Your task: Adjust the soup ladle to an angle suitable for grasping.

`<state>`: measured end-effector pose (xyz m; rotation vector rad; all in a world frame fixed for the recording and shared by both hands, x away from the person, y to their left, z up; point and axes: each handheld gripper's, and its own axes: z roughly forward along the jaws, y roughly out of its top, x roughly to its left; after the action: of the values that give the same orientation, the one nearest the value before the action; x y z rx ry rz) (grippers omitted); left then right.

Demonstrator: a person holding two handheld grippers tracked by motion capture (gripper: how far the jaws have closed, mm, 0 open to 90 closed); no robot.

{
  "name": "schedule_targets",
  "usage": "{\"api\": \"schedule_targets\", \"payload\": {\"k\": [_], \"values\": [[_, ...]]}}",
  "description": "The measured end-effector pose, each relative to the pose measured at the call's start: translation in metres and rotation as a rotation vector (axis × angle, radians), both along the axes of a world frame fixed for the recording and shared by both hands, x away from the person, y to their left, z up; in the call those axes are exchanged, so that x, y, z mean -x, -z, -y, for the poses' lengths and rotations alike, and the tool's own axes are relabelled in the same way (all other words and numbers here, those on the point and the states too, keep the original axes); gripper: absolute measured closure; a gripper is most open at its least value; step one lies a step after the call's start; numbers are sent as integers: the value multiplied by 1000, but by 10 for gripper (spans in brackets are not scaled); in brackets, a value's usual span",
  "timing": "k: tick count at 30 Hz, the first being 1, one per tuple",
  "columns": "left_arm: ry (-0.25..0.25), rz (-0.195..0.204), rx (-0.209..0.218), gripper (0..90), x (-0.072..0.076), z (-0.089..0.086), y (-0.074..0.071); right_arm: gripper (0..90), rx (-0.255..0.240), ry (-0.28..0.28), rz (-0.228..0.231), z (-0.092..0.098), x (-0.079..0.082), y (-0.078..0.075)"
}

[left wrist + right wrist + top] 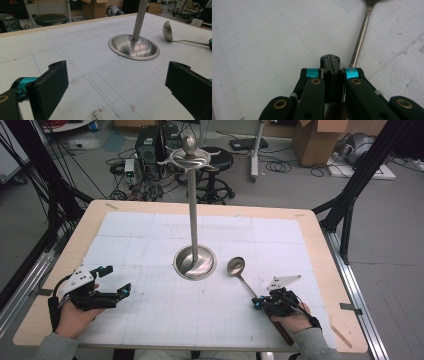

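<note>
Right hand-held gripper (258,303) clenched on handle of silver metal ladle (240,273), lower right of high view, bowl resting on surface. Left hand-held gripper (116,281) released, empty. Tall steel hanging stand (193,205) at centre bare; lifting and hanging likely remain.

A: The light is even and soft from above; the table (150,227) is bright, with only faint shadows.

B: The metal stand (193,210) carries glare on its base. In the right gripper view the near jaws look soft, and the ladle (359,40) is slightly blurred.
</note>
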<state>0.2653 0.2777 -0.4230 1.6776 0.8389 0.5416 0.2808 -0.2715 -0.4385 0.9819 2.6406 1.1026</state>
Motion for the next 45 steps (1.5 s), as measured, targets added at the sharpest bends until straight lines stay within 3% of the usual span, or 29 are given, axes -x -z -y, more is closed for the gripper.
{"api": "schedule_targets", "payload": {"k": [17, 27, 35, 45], "values": [[3, -11, -15, 54, -1, 2, 2, 900, 39, 45, 15, 4, -5, -2], [8, -15, -21, 54, -1, 2, 2, 900, 56, 88, 34, 10, -13, -2], [10, -18, -23, 54, -1, 3, 2, 900, 74, 165, 54, 18, -19, -2], [14, -31, -42, 54, -2, 4, 4, 900, 76, 183, 74, 19, -25, -1]]}}
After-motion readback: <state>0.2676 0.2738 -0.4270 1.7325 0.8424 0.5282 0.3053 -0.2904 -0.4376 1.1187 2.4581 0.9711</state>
